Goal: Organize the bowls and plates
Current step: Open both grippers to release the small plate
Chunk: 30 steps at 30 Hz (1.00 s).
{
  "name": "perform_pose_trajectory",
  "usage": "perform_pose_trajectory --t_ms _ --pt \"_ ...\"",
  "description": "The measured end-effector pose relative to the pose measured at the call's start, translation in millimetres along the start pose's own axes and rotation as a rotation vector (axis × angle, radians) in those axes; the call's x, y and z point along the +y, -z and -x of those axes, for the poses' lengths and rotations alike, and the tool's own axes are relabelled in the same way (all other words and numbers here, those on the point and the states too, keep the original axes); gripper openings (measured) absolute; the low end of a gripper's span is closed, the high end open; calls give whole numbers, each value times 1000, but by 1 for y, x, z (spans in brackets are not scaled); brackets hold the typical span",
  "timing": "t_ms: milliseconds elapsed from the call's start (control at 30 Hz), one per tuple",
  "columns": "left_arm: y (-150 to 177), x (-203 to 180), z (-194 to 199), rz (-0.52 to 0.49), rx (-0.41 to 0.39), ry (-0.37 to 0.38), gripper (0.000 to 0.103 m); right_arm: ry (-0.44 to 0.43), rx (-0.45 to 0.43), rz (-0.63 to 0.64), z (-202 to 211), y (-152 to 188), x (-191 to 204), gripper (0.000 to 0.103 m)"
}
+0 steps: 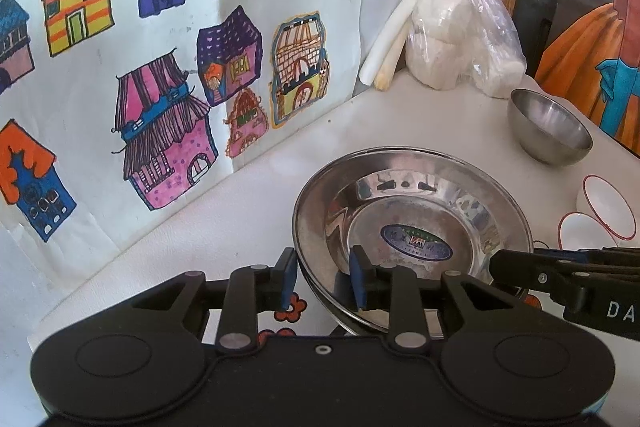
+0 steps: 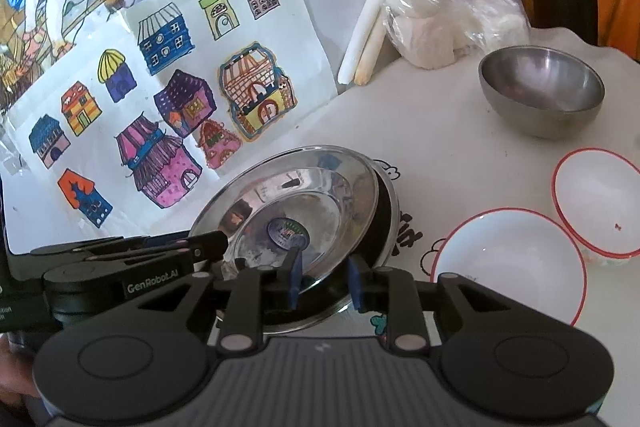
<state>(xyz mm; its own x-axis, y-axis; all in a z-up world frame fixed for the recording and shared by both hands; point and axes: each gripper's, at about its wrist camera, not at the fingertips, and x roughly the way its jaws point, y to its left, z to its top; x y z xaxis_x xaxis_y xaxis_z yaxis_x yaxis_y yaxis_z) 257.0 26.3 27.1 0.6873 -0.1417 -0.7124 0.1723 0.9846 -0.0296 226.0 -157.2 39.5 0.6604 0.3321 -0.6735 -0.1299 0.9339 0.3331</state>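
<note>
Left wrist view: the left tool (image 1: 325,279) straddles the steel plate's (image 1: 412,211) near rim, pads spread; the right tool (image 2: 325,277) likewise, not pinching.

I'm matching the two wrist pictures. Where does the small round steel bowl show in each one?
Left wrist view: steel bowl at right, above middle, beyond the steel plate.
Right wrist view: steel bowl upper right, above the two red-rimmed white bowls.
Shared landmark: the plastic bag stands just behind it.
</note>
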Motion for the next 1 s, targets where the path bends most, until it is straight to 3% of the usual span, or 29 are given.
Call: perform_pose_trajectory --t_ms 267,400,567,667,733,833,933,1000 --pt "1 0 0 4 2 0 31 1 -2 23 2 1 2 32" --pt "2 -4 0 -11 5 -12 30 29 -10 49 5 0 5 45" --pt "3 -2 0 5 5 -12 31 39 -37 63 12 -2 4 53" --pt "2 0 4 29 -6 -12 48 52 -56 79 16 -2 3 62" --pt "1 -1 9 33 -21 -23 69 48 -67 81 19 -2 0 71" --pt "-4 -6 20 29 -58 -32 88 45 -93 80 27 -1 -6 85" --pt "-10 -14 31 23 -92 -25 102 27 -127 89 38 0 -14 94" --pt "-14 -21 39 18 -115 -32 102 31 -148 105 47 0 -19 100"
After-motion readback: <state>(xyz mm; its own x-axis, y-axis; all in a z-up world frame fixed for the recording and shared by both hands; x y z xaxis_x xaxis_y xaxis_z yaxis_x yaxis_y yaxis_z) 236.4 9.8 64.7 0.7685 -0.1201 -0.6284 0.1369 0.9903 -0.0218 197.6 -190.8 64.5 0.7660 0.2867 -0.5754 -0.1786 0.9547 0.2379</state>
